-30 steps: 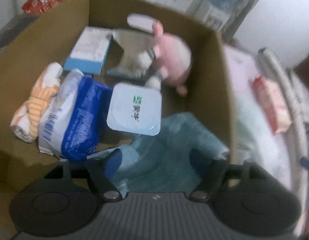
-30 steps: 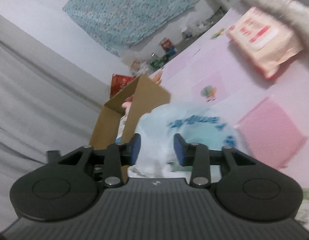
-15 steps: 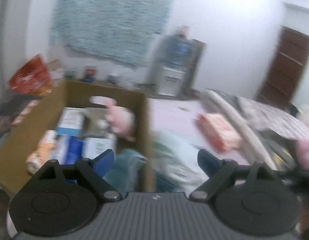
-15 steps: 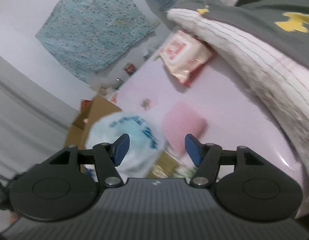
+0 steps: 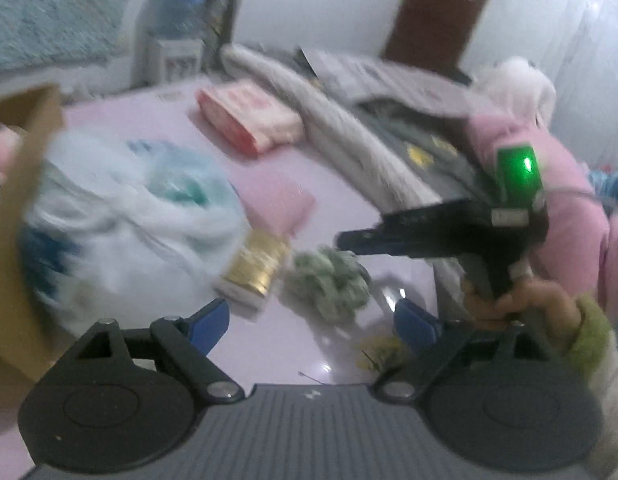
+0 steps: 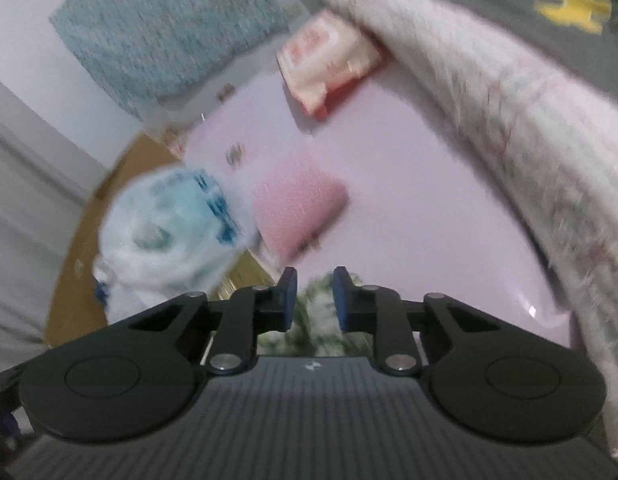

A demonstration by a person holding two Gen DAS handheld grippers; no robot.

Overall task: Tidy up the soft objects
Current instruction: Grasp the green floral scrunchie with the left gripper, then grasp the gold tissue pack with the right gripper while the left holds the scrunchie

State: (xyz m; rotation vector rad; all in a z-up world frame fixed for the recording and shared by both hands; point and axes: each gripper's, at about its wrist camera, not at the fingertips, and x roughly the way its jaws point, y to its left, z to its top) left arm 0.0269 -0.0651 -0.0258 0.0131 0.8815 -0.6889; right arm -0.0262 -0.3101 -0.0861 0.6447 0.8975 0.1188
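Observation:
A green-and-white fluffy thing (image 5: 329, 286) lies on the pink table (image 5: 349, 184) beside a gold box (image 5: 255, 268). My right gripper (image 6: 315, 300) has come down on it and is shut, with the fluff (image 6: 315, 320) filling the narrow gap between its blue pads. The left wrist view shows that gripper (image 5: 345, 240) from the side, with a hand (image 5: 521, 304) on its grip. My left gripper (image 5: 313, 320) hovers just in front of the fluffy thing. Its jaws stand wide and are closing slightly, with nothing gripped.
A white plastic bag (image 5: 125, 216) with blue print leans against a cardboard box (image 5: 17, 200) on the left. A pink cloth (image 5: 281, 204), a red-and-white pack (image 5: 249, 116) and a rolled grey-white blanket (image 5: 349, 136) lie farther back. Grey clothing (image 6: 569, 8) covers the right side.
The left view has swung right, from inside the cardboard box to the pink table. The right gripper has sunk toward the table, and its jaws have closed around the fluffy thing.

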